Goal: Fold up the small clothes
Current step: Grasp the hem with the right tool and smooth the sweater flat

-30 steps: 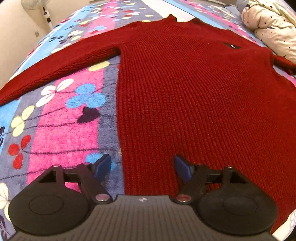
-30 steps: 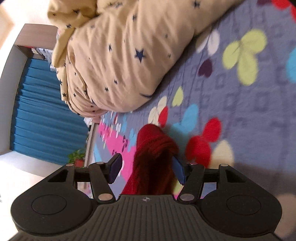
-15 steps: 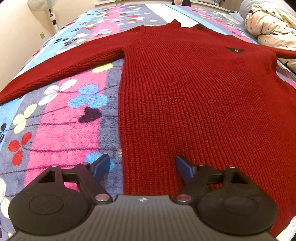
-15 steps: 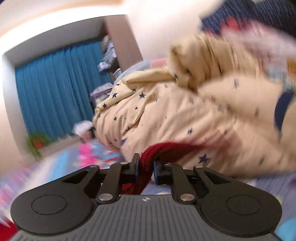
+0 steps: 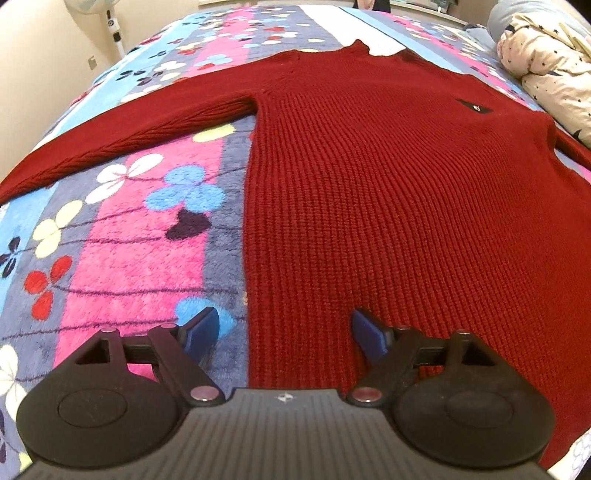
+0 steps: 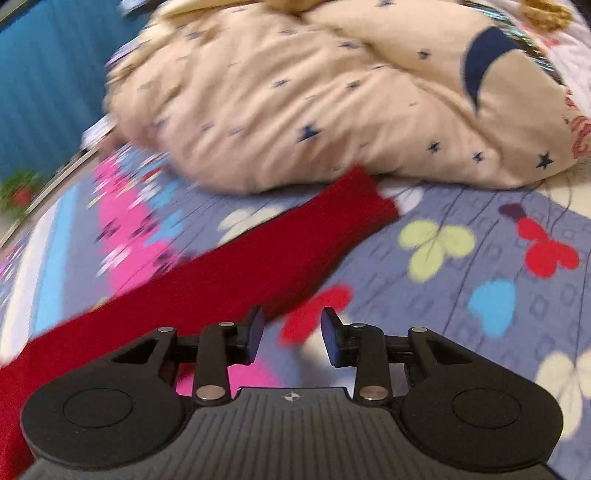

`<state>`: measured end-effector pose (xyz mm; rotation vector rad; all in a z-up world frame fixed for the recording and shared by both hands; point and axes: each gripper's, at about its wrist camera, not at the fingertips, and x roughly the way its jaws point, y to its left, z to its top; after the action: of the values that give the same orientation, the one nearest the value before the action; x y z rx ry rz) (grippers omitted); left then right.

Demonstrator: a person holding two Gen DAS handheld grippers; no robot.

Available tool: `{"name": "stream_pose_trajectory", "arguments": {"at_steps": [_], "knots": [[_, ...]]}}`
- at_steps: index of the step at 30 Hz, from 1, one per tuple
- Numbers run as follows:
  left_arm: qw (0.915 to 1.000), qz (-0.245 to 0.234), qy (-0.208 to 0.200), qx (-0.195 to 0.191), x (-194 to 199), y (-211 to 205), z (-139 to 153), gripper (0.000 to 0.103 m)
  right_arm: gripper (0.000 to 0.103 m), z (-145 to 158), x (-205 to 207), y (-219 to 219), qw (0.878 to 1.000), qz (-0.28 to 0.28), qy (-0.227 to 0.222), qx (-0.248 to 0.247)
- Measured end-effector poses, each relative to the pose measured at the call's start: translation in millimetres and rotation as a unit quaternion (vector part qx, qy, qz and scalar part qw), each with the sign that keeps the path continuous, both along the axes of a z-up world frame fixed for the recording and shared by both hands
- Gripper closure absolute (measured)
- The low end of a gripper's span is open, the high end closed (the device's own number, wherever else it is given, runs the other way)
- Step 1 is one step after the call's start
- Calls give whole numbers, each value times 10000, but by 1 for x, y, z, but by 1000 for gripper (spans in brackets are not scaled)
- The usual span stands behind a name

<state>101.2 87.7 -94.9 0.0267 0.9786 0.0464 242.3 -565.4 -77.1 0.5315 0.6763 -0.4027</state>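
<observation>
A dark red knitted sweater [image 5: 388, 177] lies flat, front up, on a flowered blanket [image 5: 122, 251]; its left sleeve [image 5: 122, 136] stretches out to the left. My left gripper [image 5: 282, 328] is open and empty, hovering over the sweater's lower left hem. In the right wrist view the other sleeve [image 6: 258, 266] lies straight on the blanket, its cuff [image 6: 373, 199] touching a star-print duvet. My right gripper [image 6: 291, 336] is open and empty, just above the blanket beside that sleeve.
A bunched cream duvet with navy stars [image 6: 314, 96] sits on the bed past the cuff and shows at the right in the left wrist view [image 5: 550, 70]. A fan stand [image 5: 110, 22] and a wall are at the far left. Blue curtains [image 6: 40, 74] hang beyond.
My right gripper closed on the red sleeve, lifted it, then let go; the sleeve now lies stretched out flat. My left gripper stayed open and drifted slightly back from the sweater.
</observation>
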Motion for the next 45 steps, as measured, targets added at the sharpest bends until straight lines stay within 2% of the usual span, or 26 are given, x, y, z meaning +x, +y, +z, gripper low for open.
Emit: {"name": "stream_pose_trajectory", "arguments": {"at_steps": [4,8,10,13,15,17,18,19,21,22,23,25,27,28,29,30,32,33,35,36,38,39,40,42,43,45], "knots": [[9995,270,13,-166,-6,8,6,19,49,9,-40,46,9929,1169,97,204],[9974,466,133,-528,-17,19,11,19,46,5,-77,99,9648,2575,426,319],[9963,421,223,-721,-23,20,11,19,40,1,-96,124,9493,3082,590,188],[9956,299,388,-803,-29,22,7,20,37,-7,-117,146,9371,3377,887,-54],[9963,238,353,-752,-33,20,6,21,39,-9,-128,150,9416,3237,907,-199],[9964,193,335,-749,-35,19,6,28,62,-6,-136,149,9509,2981,827,0],[9965,184,323,-752,-36,20,7,41,82,-5,-141,151,9540,2894,765,176],[9961,165,307,-806,-37,21,9,65,95,-3,-146,152,9564,2816,716,280],[9942,134,279,-1032,-40,23,15,90,96,5,-158,160,9602,2721,554,298],[9943,114,229,-1033,-43,24,18,91,96,12,-164,163,9626,2659,439,289],[9942,95,173,-1058,-45,24,23,92,96,19,-172,163,9651,2586,271,314],[9914,69,-55,-1308,-54,32,39,93,97,45,-198,155,9698,2346,-344,569],[9857,-22,-396,-1638,-66,43,58,93,97,67,-228,141,9693,2083,-971,871],[9842,-23,-503,-1699,-71,48,64,93,97,73,-241,135,9693,1985,-1111,938],[9843,-5,-512,-1690,-74,52,66,93,97,74,-249,132,9718,1895,-1082,897],[9852,58,-369,-1671,-73,56,61,93,97,67,-250,130,9754,1858,-843,839],[9870,58,76,-1607,-67,54,46,93,97,38,-237,131,9793,1861,121,784],[9891,-50,285,-1445,-65,47,40,92,97,21,-229,133,9775,1856,661,751],[9926,-52,426,-1140,-64,38,35,91,96,6,-220,143,9744,1864,1172,444],[9945,14,369,-976,-65,37,35,89,95,7,-218,148,9747,1859,1220,210],[9956,94,123,-925,-67,37,43,72,89,14,-218,154,9780,1617,1257,-394],[9946,98,-50,-1036,-68,38,48,58,75,17,-218,154,9803,1439,1214,-604],[9933,65,-149,-1142,-68,38,51,55,61,21,-221,151,9841,1261,1071,-639],[9919,-94,-206,-1247,-67,34,53,55,60,27,-223,141,9905,1209,630,-157],[9920,-187,-160,-1235,-66,29,51,55,59,27,-224,139,9897,1336,505,76],[9926,-331,75,-1162,-63,20,42,55,54,19,-219,145,9828,1734,602,210]]}}
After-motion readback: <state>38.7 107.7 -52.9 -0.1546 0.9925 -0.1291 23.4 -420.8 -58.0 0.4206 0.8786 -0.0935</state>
